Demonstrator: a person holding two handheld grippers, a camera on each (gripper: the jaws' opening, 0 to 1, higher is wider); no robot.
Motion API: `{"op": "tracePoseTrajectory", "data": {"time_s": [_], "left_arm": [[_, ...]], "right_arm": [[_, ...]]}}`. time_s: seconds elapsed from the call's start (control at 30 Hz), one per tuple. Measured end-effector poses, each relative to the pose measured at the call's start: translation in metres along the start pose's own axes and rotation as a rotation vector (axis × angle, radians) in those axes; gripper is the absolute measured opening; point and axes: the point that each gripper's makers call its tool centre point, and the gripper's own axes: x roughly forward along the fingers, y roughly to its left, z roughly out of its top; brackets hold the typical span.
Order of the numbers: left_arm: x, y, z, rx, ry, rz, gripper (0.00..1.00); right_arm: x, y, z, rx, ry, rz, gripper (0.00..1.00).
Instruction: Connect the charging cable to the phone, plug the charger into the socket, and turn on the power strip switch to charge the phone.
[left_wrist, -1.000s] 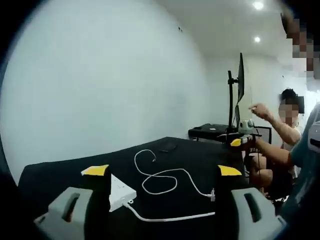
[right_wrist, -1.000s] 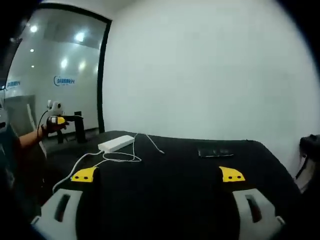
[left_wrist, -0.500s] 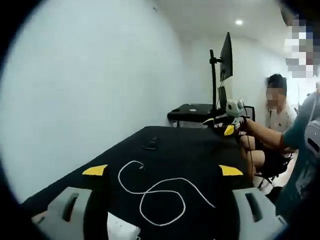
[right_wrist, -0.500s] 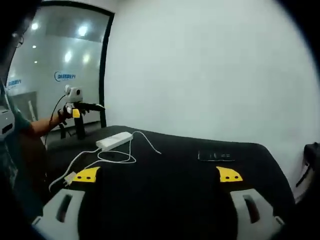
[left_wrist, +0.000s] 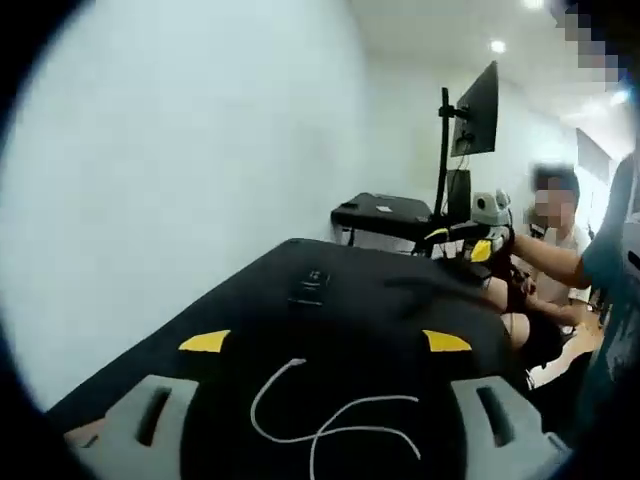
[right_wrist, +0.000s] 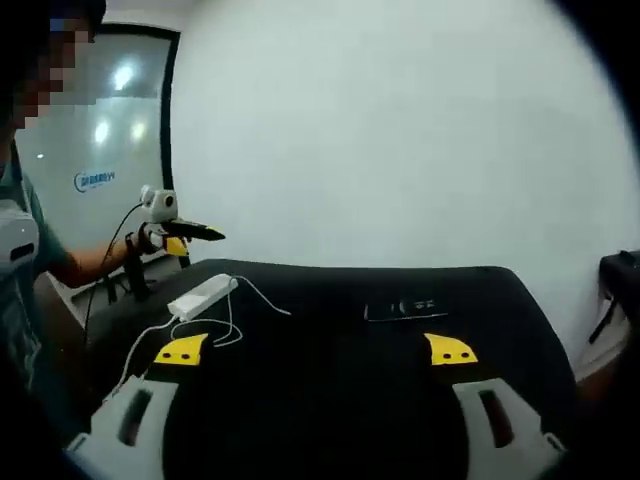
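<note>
A dark phone (left_wrist: 308, 287) lies flat on the black table (left_wrist: 380, 310), well beyond my left gripper (left_wrist: 326, 342). That gripper is open, with nothing between its yellow-tipped jaws. Loops of the white charging cable (left_wrist: 330, 425) lie on the cloth just under those jaws. In the right gripper view the white power strip (right_wrist: 203, 296) sits at the table's left, its cable (right_wrist: 230, 325) trailing toward me, and the phone (right_wrist: 402, 308) lies ahead, right of centre. My right gripper (right_wrist: 316, 350) is open and empty, short of both. The left gripper (right_wrist: 180, 230) hovers above the strip's far end.
A monitor on a pole stand (left_wrist: 475, 100) and a low black desk (left_wrist: 385, 212) stand past the table's far end, beside a seated person (left_wrist: 555, 230). A glass partition (right_wrist: 100, 150) is at the left, and a white wall (right_wrist: 400, 130) runs behind the table.
The left view has advanced along the table: the power strip has dropped out of it and the phone looks nearer. In the right view, the left gripper has moved right, over the strip.
</note>
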Motion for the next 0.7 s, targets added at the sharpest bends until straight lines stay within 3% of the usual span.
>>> {"op": "tracePoseTrajectory", "data": {"time_s": [0.1, 0.2, 0.33, 0.43, 0.47, 0.5, 0.53, 0.6, 0.63, 0.7], "left_arm": [[0.019, 0.021, 0.001, 0.029, 0.012, 0.051, 0.65], [0.040, 0.020, -0.016, 0.132, 0.044, 0.094, 0.64], [0.061, 0.018, -0.021, 0.153, 0.003, 0.110, 0.56], [0.077, 0.011, -0.043, 0.274, 0.080, 0.102, 0.54], [0.082, 0.010, -0.045, 0.255, 0.068, 0.097, 0.54], [0.087, 0.010, -0.056, 0.274, 0.111, 0.077, 0.54], [0.091, -0.004, -0.059, 0.310, 0.135, 0.089, 0.55], [0.097, 0.004, -0.067, 0.371, 0.170, 0.105, 0.53], [0.101, 0.014, -0.069, 0.396, 0.169, 0.119, 0.51], [0.105, 0.015, -0.070, 0.415, 0.168, 0.126, 0.46]], "right_arm": [[0.000, -0.013, 0.010, 0.033, 0.010, 0.001, 0.80], [0.002, -0.029, 0.017, 0.061, 0.005, -0.005, 0.80], [0.005, -0.050, 0.020, 0.119, -0.013, -0.020, 0.76], [0.006, -0.060, 0.015, 0.144, -0.012, -0.035, 0.74], [0.007, -0.062, 0.013, 0.146, -0.007, -0.040, 0.74], [0.007, -0.065, 0.010, 0.149, 0.000, -0.044, 0.73], [0.008, -0.067, 0.006, 0.152, 0.006, -0.046, 0.73], [0.011, -0.070, 0.000, 0.169, 0.021, -0.043, 0.72], [0.012, -0.071, -0.001, 0.172, 0.024, -0.042, 0.72], [0.016, -0.073, -0.005, 0.177, 0.032, -0.039, 0.71]]}}
